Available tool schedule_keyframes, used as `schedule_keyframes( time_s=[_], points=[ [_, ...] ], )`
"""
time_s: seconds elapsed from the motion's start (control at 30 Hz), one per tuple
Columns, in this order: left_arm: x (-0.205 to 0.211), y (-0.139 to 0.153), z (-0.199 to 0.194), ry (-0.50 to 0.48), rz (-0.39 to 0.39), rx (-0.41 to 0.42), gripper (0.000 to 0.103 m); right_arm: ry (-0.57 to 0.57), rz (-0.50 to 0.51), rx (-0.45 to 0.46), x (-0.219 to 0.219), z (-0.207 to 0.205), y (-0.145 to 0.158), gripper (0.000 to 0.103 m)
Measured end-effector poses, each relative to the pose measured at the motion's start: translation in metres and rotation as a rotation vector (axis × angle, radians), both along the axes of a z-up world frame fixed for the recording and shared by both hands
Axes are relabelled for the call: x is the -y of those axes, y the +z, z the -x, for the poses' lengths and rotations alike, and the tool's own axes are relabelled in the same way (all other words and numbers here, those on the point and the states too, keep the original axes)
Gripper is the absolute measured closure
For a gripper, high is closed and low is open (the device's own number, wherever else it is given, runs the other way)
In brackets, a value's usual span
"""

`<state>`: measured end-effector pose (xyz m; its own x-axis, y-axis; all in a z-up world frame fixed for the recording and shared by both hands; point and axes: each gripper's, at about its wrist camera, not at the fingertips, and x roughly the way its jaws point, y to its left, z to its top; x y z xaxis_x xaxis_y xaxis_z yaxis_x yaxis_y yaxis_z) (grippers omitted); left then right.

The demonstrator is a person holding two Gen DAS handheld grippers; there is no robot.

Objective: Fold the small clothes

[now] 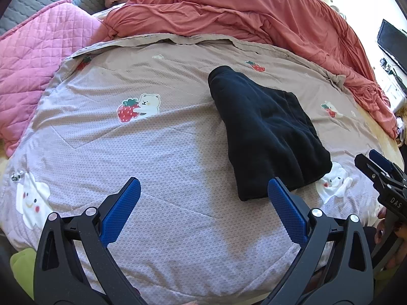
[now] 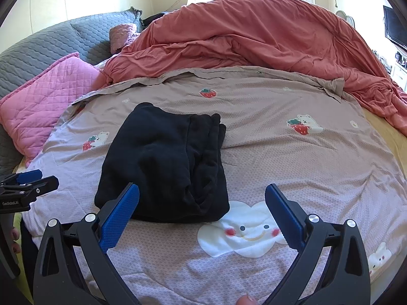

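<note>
- The black garment (image 2: 162, 162) lay as a compact folded bundle on the printed quilt (image 2: 292, 167), just behind the smiling cloud print (image 2: 244, 231); from the layered edges on one side, I judged the folding mostly done.
- The left gripper (image 1: 203, 195) hung low over the quilt beside the garment, jaws spread wide and holding nothing, one blue pad (image 1: 285, 208) just overlapping the garment's near corner in its own view.
- The right gripper (image 2: 202, 198) sat near the garment's front edge, likewise wide open and empty, as if released to let the fold settle.
- Behind the garment, the red duvet (image 2: 254, 38) was heaped well away, and a pink pillow (image 2: 43, 101) lay off to one side, leaving the quilt flat for folding.
</note>
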<state>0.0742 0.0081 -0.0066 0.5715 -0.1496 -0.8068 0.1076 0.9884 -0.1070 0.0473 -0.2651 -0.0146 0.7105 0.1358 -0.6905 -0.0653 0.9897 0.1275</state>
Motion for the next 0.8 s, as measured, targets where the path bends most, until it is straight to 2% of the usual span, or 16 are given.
schedule_keyframes(
  time_s=[0.3, 0.47, 0.53, 0.67, 0.8],
  points=[
    [0.000, -0.003, -0.002, -0.009, -0.008, -0.023, 0.009, -0.011, 0.010, -0.003, 0.000, 0.000, 0.000, 0.004],
    [-0.001, -0.006, -0.002, 0.041, -0.057, -0.039, 0.009, -0.034, 0.008, -0.014, 0.005, 0.001, 0.000, 0.004],
    [-0.008, -0.008, -0.004, 0.040, -0.034, -0.058, 0.009, -0.062, -0.002, -0.017, 0.012, 0.004, 0.000, 0.004],
    [-0.028, -0.009, -0.009, 0.099, -0.026, -0.042, 0.009, -0.196, -0.014, 0.010, 0.059, 0.020, 0.009, 0.004],
    [-0.080, -0.023, -0.033, 0.229, 0.017, -0.089, 0.009, -0.464, -0.024, 0.018, 0.160, 0.056, 0.005, 0.004]
  ],
)
